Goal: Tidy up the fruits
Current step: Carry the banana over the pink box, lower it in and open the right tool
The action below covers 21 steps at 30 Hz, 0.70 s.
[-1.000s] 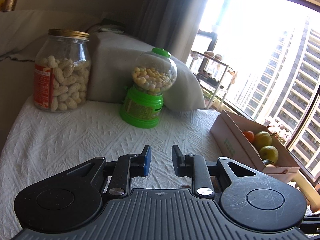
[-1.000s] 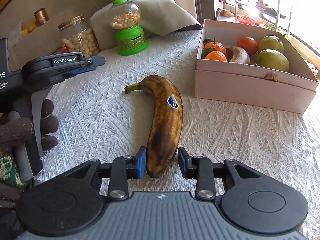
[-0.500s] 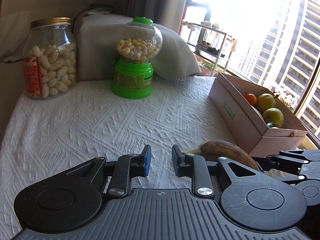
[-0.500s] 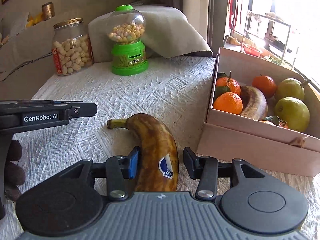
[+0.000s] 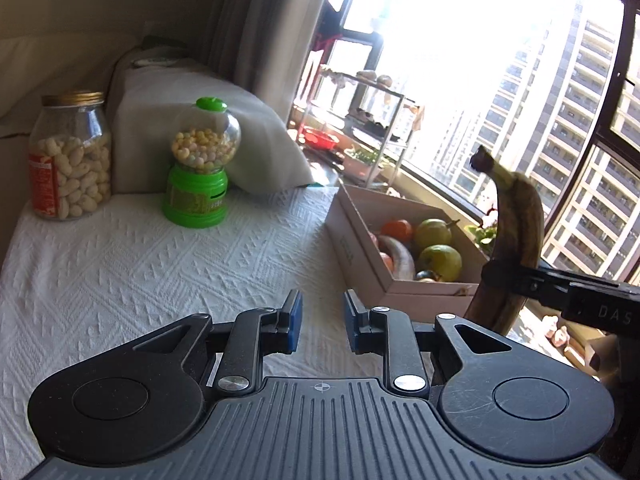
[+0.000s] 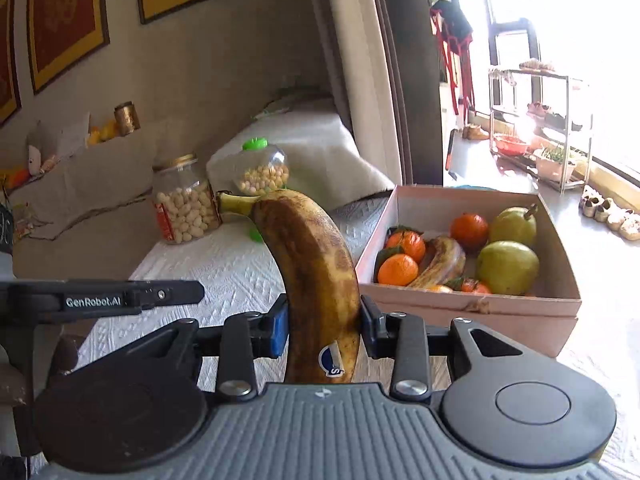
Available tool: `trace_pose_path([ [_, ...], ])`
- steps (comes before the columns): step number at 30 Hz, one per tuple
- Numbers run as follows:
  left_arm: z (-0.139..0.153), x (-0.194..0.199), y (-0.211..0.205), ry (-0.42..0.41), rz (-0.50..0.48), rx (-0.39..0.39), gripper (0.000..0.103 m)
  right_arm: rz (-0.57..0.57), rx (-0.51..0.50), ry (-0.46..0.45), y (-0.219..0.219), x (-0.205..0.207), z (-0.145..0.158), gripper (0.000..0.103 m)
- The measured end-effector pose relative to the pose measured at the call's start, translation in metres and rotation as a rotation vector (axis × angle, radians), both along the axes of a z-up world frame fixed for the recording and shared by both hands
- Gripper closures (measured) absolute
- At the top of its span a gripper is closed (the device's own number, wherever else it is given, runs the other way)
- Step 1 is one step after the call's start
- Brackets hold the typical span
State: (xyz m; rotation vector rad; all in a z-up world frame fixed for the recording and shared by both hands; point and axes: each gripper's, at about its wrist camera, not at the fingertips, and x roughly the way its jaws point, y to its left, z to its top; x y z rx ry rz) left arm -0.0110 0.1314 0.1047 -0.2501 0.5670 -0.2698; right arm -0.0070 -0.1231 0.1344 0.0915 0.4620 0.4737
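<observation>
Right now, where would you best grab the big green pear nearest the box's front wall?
Probably from above, jaws across the round belly of the pear: the box wall blocks a level approach, and a banana crowds its left.

A: Which parts of the banana (image 6: 316, 264) are going unseen?

B: In the right wrist view its lower end is disappearing behind the gripper body, and its sides are being covered where the right gripper (image 6: 323, 330) is pressing on it. In the left wrist view its base is dropping behind the left gripper's housing.

A: And the box (image 6: 472, 312)?

B: The second banana (image 6: 440, 260) and the small fruit at the front are lying partly buried under the oranges (image 6: 398, 270) and the near wall. Their number is staying unclear.

A: Anything else?

B: The candy dispenser (image 6: 262, 176) is blurring, its green base sitting behind the banana. The shelf rack (image 6: 540, 128) by the window is washing out in glare, its contents too small to tell.
</observation>
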Motion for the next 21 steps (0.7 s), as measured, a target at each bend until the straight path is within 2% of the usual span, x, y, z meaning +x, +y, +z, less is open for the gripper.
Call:
trace_pose_path([
  [4,0.013,0.002,-0.039,-0.033,-0.108,0.020,0.077,-0.063,0.029,-0.148,-0.036,0.003,0.059,0.068],
  [6,0.012,0.003,-0.058,-0.028,-0.155,0.037,0.077,-0.096,-0.006,-0.185,-0.046,0.018,0.078,0.068],
  [8,0.007,0.005,-0.073,-0.015,-0.198,0.044,0.077,-0.121,-0.042,-0.171,-0.051,0.043,0.088,0.068],
  [12,-0.007,0.008,-0.089,0.022,-0.251,0.070,0.077,-0.122,-0.114,-0.056,-0.051,0.104,0.081,0.068],
  [14,-0.014,0.011,-0.091,0.037,-0.270,0.073,0.077,-0.114,-0.138,0.045,-0.049,0.136,0.067,0.068],
  [18,-0.028,0.021,-0.085,0.068,-0.267,0.055,0.077,-0.068,-0.106,0.251,-0.043,0.178,0.032,0.068],
  [21,-0.039,0.027,-0.078,0.098,-0.246,0.035,0.077,-0.064,-0.095,0.359,-0.030,0.200,0.008,0.068],
])
